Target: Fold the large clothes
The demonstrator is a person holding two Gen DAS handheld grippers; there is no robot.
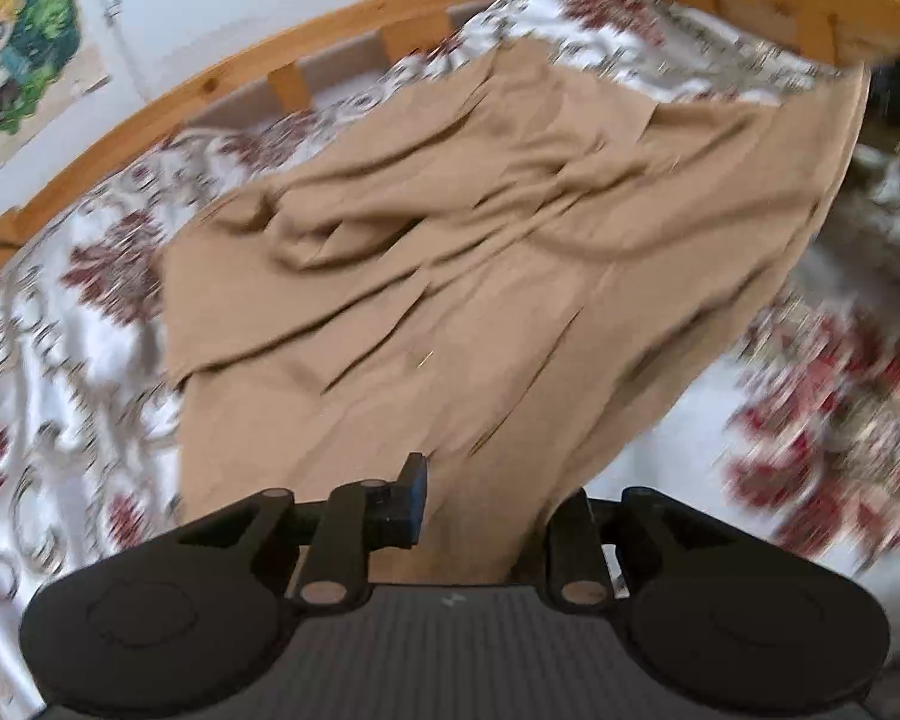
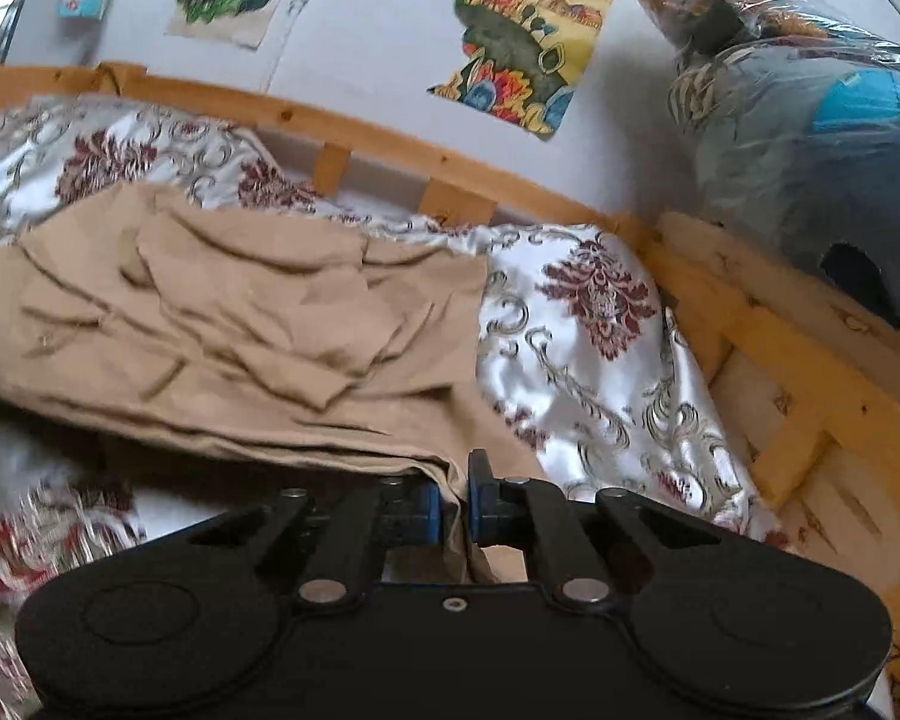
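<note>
Two handheld grippers worked over one large tan cotton garment [image 1: 480,252], creased and partly doubled over, which lay spread across a bed covered by a white satin bedspread with dark red floral medallions [image 2: 600,324]. A pine bed rail [image 2: 390,138] ran along the far side, below a pale wall hung with colourful pictures.

From the left wrist view, the garment stretched away from the camera, its long axis running from the near edge of the bed up toward the far right corner. The near end of the cloth passed between the fingers of the left gripper [image 1: 492,510]. Those fingers stood spread apart, and the pads appeared not to press on the fabric, though motion blur and cloth hiding the right finger made this uncertain. The left hand pointed steeply down at the bed.

From the right wrist view, the right gripper [image 2: 453,501] had its blue-padded fingers nearly together, pinching a bunched corner of the same tan garment. The cloth rose from the bed to that pinch, with the bulk lying ahead and to the left. The right hand pointed more shallowly, so it was the hand placed to carry the fold across.
</note>
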